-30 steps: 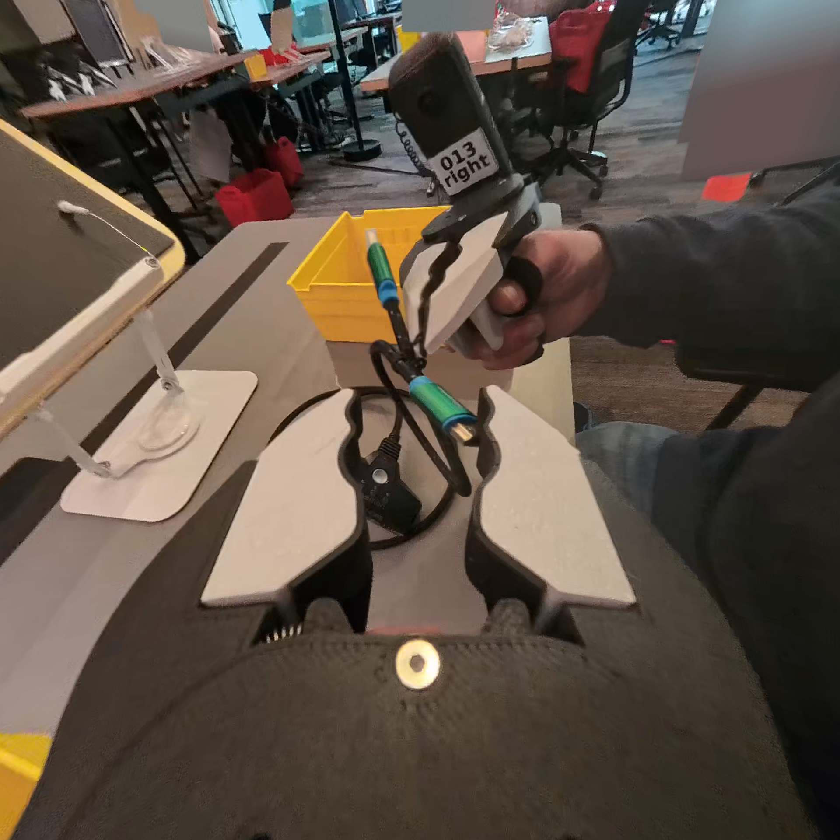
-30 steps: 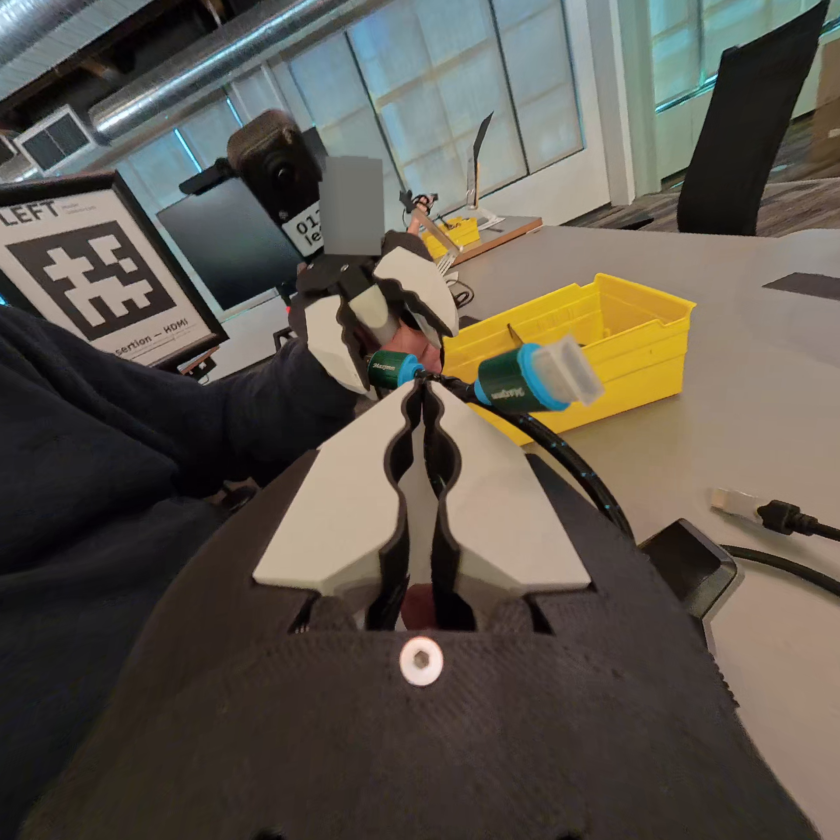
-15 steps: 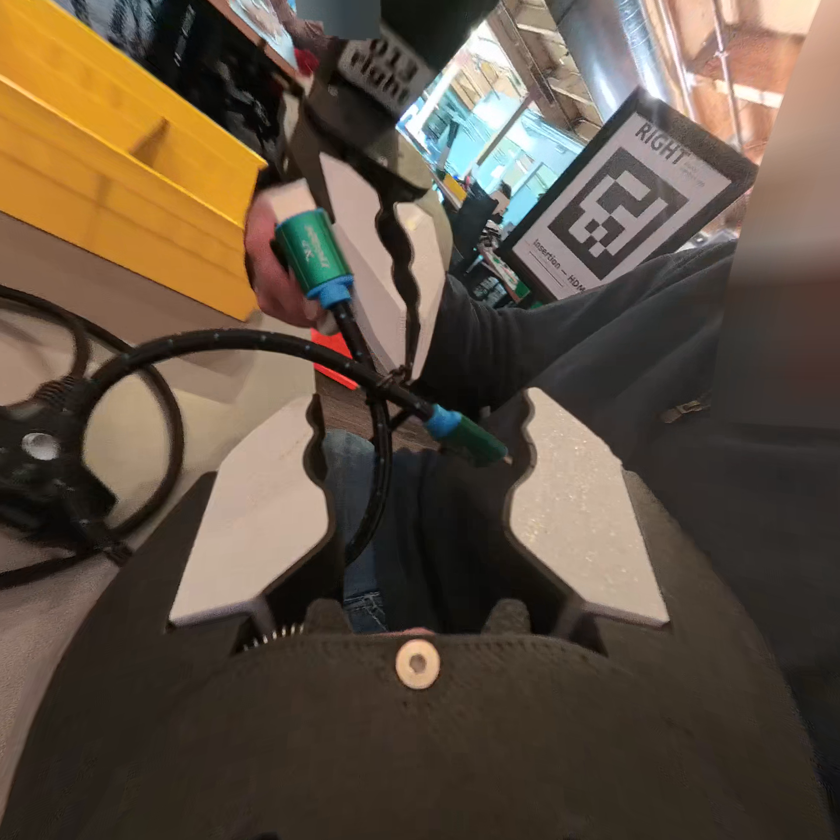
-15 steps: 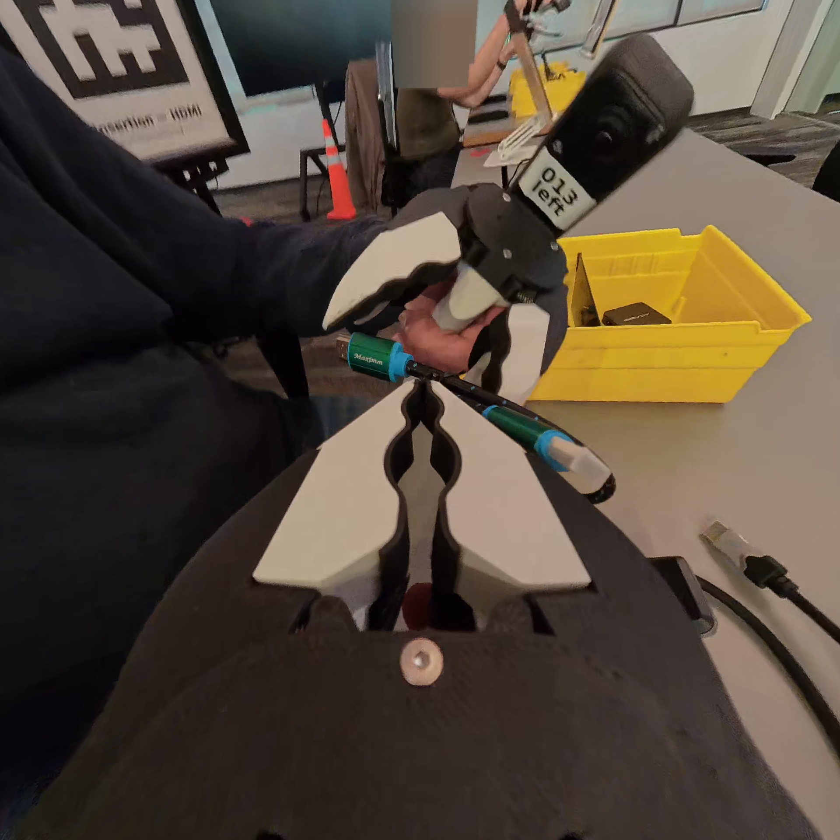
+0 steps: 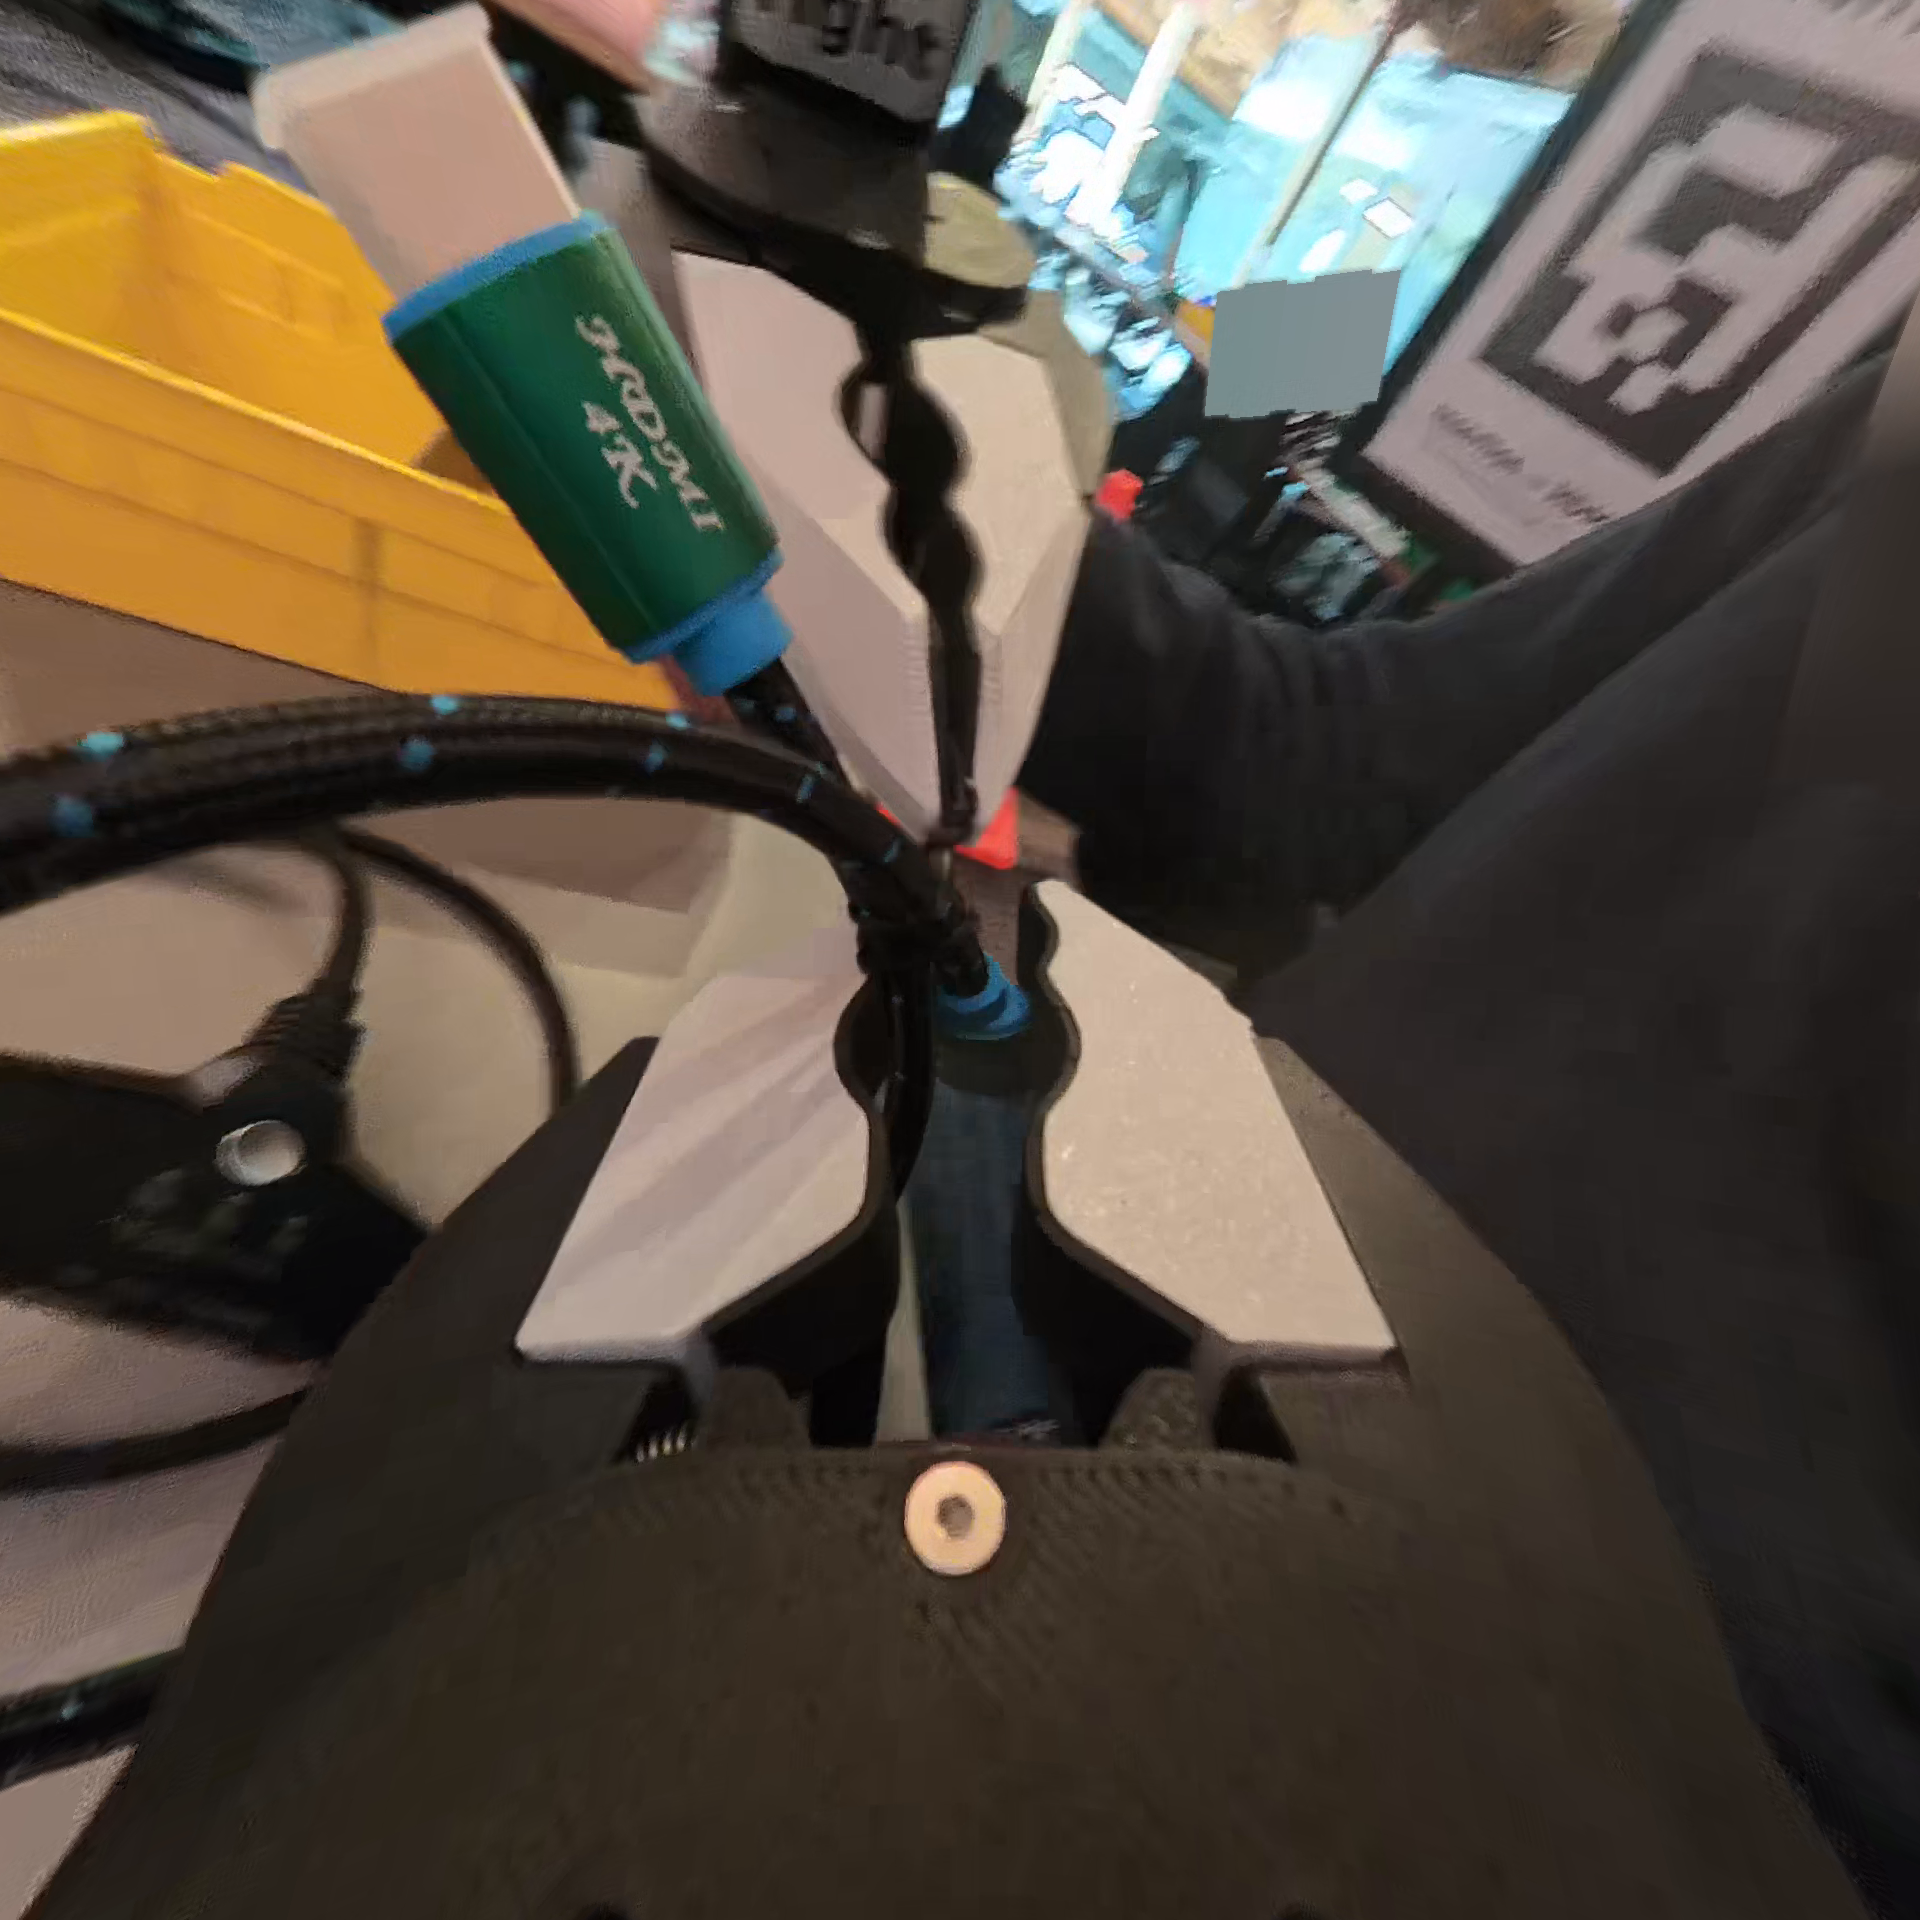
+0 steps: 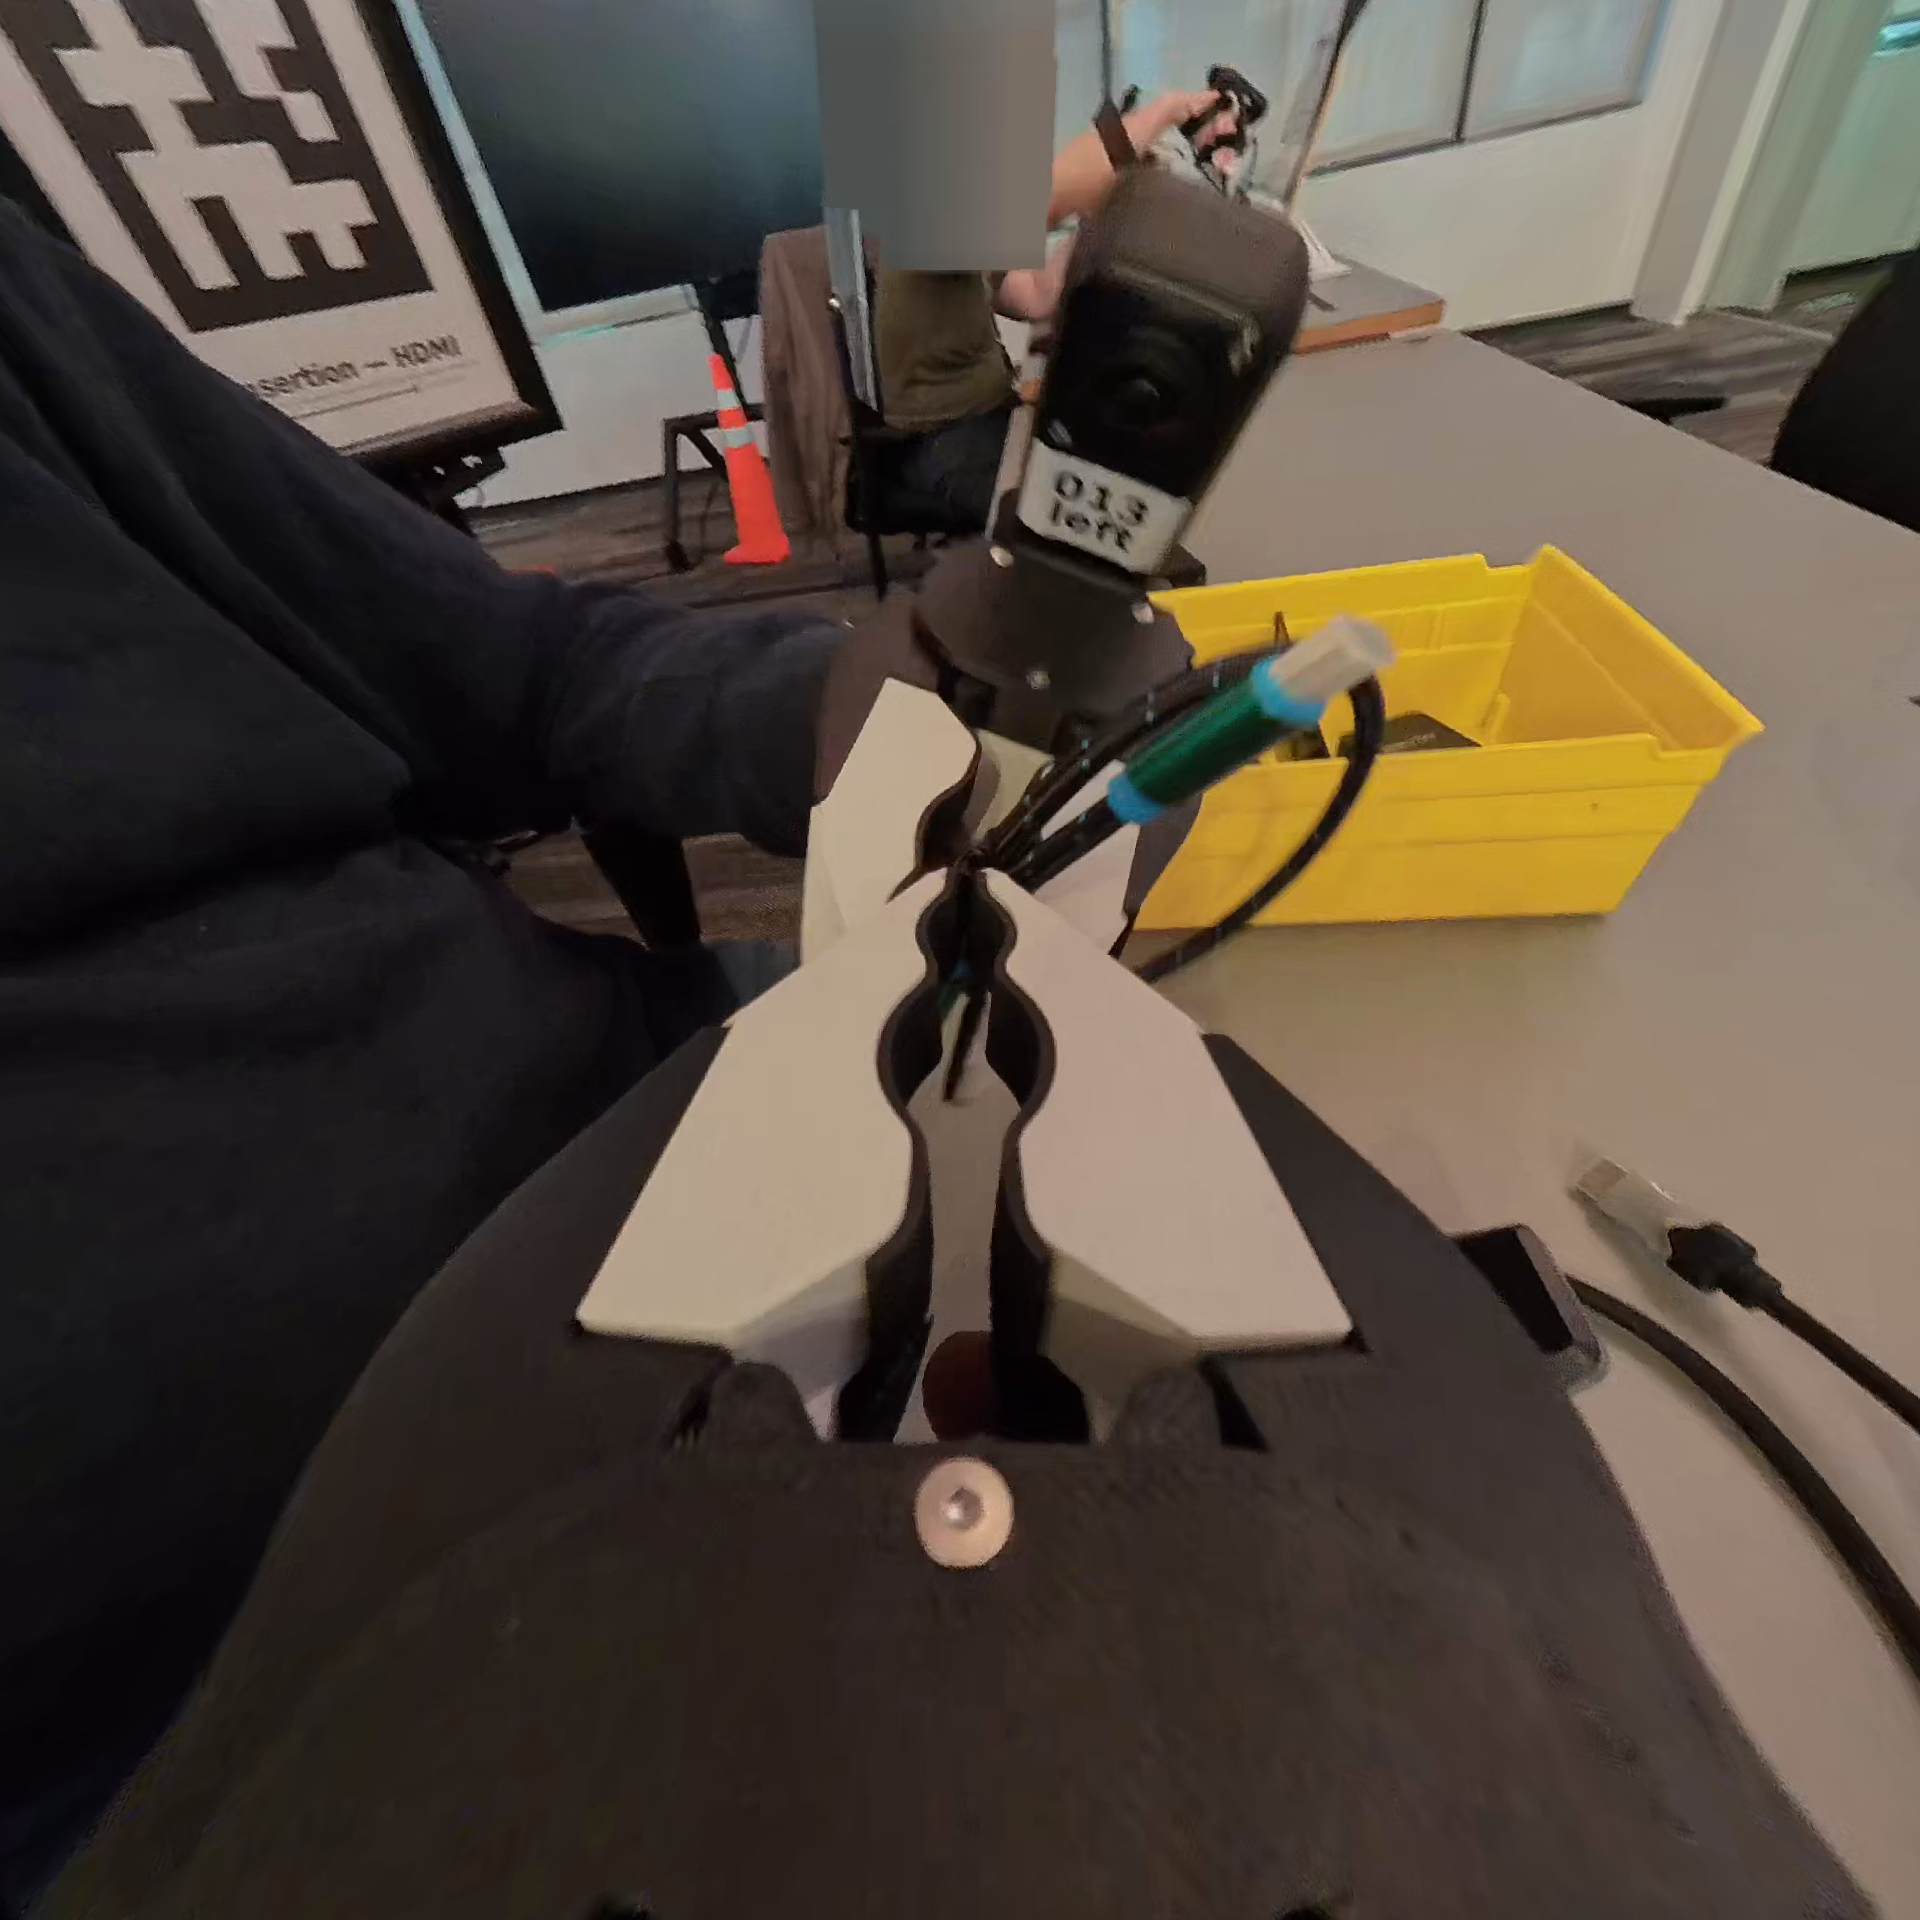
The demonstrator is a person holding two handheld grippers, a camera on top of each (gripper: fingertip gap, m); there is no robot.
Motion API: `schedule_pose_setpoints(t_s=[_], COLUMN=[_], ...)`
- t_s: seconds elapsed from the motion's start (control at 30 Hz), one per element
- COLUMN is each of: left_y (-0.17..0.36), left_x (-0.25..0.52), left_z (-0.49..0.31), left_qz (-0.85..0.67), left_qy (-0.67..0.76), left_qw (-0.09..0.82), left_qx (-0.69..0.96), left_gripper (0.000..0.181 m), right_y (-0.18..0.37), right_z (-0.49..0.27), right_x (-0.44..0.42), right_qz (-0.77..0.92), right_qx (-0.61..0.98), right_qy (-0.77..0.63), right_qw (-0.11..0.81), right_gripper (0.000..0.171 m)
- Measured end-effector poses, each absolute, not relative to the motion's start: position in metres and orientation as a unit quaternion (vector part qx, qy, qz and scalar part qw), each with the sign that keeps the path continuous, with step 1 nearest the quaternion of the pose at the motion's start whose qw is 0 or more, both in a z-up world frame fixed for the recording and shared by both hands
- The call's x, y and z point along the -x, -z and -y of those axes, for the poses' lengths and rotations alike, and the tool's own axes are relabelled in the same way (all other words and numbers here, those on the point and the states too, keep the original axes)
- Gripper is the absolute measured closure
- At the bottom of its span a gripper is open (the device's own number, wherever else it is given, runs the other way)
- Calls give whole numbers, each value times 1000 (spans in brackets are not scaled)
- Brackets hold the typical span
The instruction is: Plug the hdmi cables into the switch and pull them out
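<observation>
A black braided HDMI cable [image 5: 312, 758] with two green plugs hangs bundled between my grippers. My right gripper [image 6: 961, 888] is shut on the bundle at its tie; it also shows in the left wrist view [image 5: 951, 821]. One plug [image 6: 1195, 748] with a pale cap sticks up free; it looms large in the left wrist view [image 5: 582, 447]. My left gripper [image 5: 940, 935] has its fingers closed around the other plug's blue collar [image 5: 977, 1013]; that plug's body is hidden. The black switch [image 5: 208, 1195] lies on the grey table [image 6: 1558, 1039].
A yellow bin [image 6: 1455, 831] holding a small black box [image 6: 1403, 732] stands on the table behind the grippers. A loose black cable with a silver plug [image 6: 1631, 1205] lies at the right. The person's dark sleeves [image 6: 312, 727] fill the left side. The table edge runs under the grippers. It is some 15 centimeters from my left tips to the black switch [image 5: 208, 1195].
My left gripper has moved in on the bundle and its fingers have narrowed from wide open around the lower plug. The free plug has swung upward. My right gripper stays shut.
</observation>
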State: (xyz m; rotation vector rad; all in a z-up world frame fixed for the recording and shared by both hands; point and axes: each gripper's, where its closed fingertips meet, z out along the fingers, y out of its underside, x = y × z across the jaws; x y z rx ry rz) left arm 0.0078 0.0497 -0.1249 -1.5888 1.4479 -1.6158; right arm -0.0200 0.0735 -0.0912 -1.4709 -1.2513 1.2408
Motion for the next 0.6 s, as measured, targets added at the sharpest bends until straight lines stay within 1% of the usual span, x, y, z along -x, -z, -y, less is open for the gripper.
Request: schedule_pose_setpoints(t_s=[0.07,0.2,0.33,0.4,0.47,0.5,0.53,0.57,0.6], left_y=[132,124,114,110,113,114,114,116,117], left_x=[-9,-7,-1,2,4,6,7,7,7], left_z=[-65,-87,-109,-114,-116,-118,-120,-119,-119], left_qz=[-538,-581,-612,-612,-617,-613,-609,-608,-605], left_qy=[512,357,167,108,100,103,109,122,132], left_qw=[278,409,533,569,563,560,555,543,536], left_qx=[609,607,560,538,541,547,556,566,574], left_gripper=[161,162,163,163,163,163,163,163,163], right_y=[92,78,74,74,80,82,85,88,88], right_z=[-77,-72,-65,-64,-70,-74,-79,-85,-89], right_x=[19,20,22,25,27,25,23,19,15], right_qz=[466,325,217,190,203,219,242,274,311], right_qx=[611,611,573,565,583,595,612,631,640], right_qy=[-497,-624,-719,-732,-696,-667,-626,-564,-496], right_qw=[402,363,328,329,368,391,418,456,497], right_gripper=[171,171,171,171,171,167,154,148,146])
